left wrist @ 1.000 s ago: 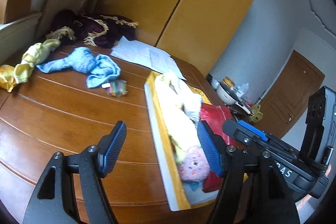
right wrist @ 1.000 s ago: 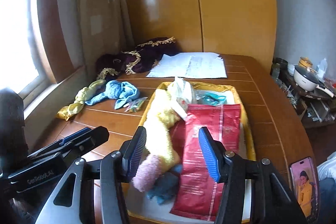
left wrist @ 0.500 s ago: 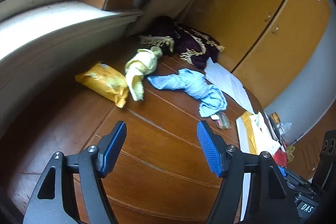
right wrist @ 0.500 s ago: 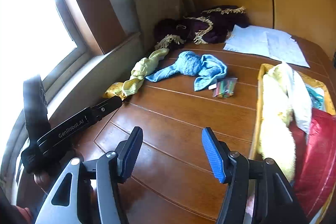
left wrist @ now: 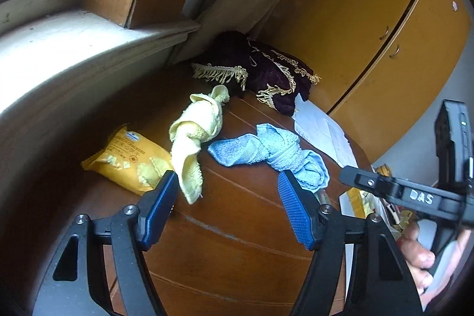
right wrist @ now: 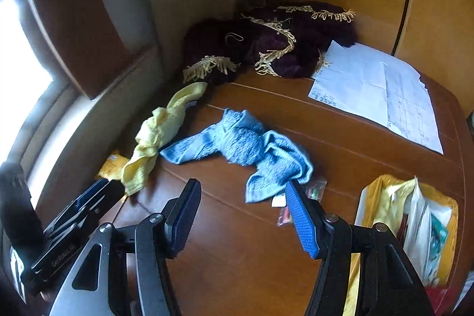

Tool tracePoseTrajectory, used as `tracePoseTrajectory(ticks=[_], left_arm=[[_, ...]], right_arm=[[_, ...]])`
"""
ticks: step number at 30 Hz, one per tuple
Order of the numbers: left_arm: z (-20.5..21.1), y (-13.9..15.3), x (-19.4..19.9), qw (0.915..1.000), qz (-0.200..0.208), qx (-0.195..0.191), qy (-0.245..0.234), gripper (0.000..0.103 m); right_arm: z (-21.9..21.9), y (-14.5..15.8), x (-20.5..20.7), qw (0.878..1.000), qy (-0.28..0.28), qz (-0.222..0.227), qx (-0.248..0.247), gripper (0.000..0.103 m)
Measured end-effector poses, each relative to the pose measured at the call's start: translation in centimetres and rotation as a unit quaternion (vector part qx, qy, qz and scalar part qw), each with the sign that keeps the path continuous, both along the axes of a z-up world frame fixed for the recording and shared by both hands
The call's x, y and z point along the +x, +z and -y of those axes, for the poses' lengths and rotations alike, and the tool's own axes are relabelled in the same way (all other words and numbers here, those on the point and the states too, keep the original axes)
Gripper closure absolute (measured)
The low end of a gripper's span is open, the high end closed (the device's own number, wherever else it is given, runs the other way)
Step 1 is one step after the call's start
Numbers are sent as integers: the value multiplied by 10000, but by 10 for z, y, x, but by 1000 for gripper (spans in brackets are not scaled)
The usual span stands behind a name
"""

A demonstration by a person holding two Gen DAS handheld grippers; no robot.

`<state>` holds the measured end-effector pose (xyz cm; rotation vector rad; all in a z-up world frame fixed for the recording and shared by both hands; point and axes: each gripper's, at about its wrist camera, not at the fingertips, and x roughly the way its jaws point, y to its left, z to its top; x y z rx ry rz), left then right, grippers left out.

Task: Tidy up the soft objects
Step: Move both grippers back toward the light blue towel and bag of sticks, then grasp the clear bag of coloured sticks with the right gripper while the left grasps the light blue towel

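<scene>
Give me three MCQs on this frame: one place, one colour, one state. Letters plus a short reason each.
1. Where does the yellow snack packet lie?
A. in the tray
B. on the table near the window sill, beside the yellow towel
C. on the papers

2. What colour is the towel between the yellow towel and the papers?
A. red
B. blue
C. white

3. How are the left tongs?
A. open, empty
B. shut on a towel
C. shut on the packet

Answers: B, the packet sits at the sill side with the yellow towel's end over it; B, the blue towel lies there; A, bare table shows between the pads.
</scene>
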<state>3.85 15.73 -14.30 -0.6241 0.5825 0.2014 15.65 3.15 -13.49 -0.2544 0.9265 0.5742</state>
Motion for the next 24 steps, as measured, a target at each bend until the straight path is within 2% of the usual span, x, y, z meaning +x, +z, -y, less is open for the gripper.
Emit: tracePoseTrajectory(ticks=[1,4,9,14,16,20,22,24], left_arm=[[0,-1,1,10000,-48,-55,-67,34],[-2,2,-6,9998,174,-72,-37,34],[-5,2,-4,9997,139,-170,-47,34],[-2,4,-8,9998,203,9,-25,34],[-1,4,-8,9998,192,64,-11,34],[0,3,-6,9998,143,114,-16,34],[0,2,-5,9999,119,111,-40,34],[2,0,-1,9998,44,153,-74,34]], right_arm=[[1,-3,11,9998,-150,-41,-106,41],[10,-21,35,9975,-509,-366,-324,42],[18,-57,50,9889,-942,-857,-761,43],[8,-71,53,9838,-1116,-723,-1200,56],[8,-71,50,9842,-1109,-740,-1169,71],[10,-72,34,9856,-1057,-757,-1084,72],[10,-72,22,9873,-951,-748,-1033,80],[11,-73,9,9887,-867,-765,-955,82]])
